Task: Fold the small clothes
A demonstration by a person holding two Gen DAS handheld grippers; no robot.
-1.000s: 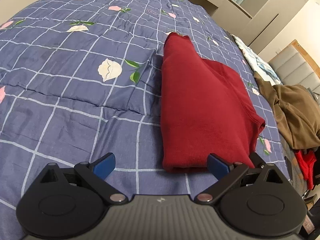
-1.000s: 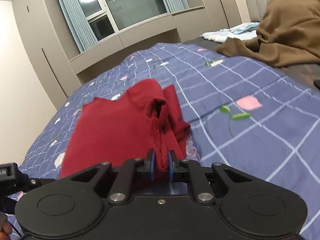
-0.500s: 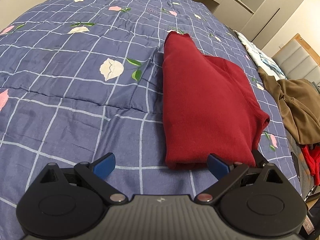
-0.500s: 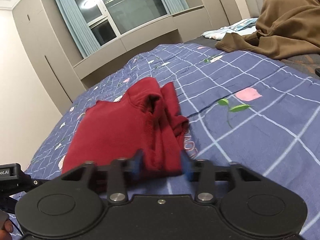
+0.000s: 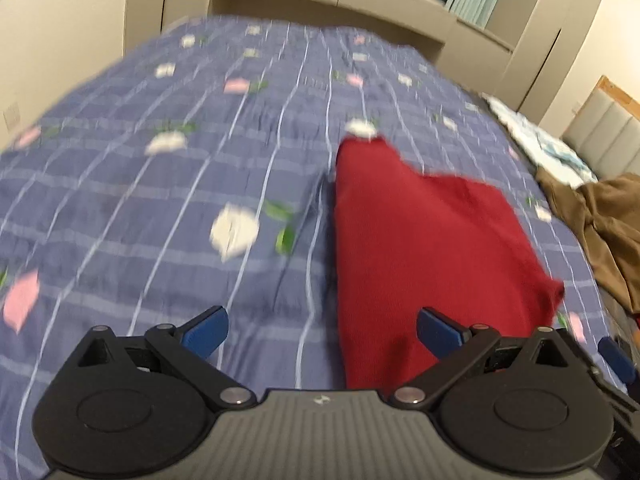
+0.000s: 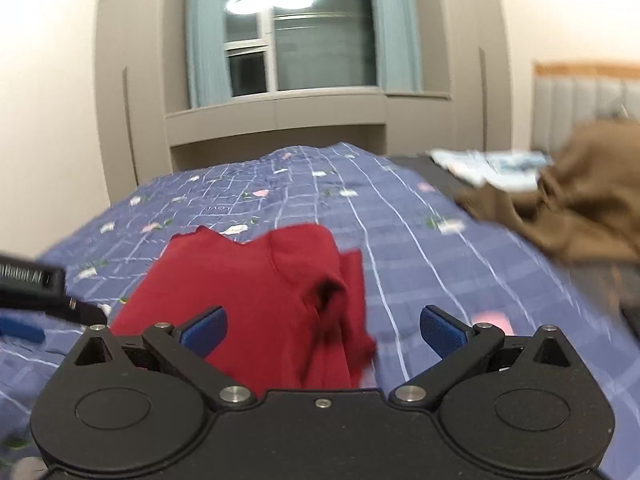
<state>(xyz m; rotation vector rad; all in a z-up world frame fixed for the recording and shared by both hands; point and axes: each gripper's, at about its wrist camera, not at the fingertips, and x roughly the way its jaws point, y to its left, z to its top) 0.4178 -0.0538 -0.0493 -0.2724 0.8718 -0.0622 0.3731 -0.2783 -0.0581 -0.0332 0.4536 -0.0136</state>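
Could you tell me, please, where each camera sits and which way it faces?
Left wrist: sits on the left gripper, above the blue quilt, looking along the bed toward the cabinets; its open blue fingers show, and the folded red garment lies ahead to the right.
Right wrist: sits on the right gripper, lower, facing the window; its open fingers show, and the left gripper's body enters at the left edge.
Shared: the red garment, quilt and brown clothing.

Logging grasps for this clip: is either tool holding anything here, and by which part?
Nothing is held. The left tool and right tool are both open, above the folded red knit garment on the blue floral quilt.
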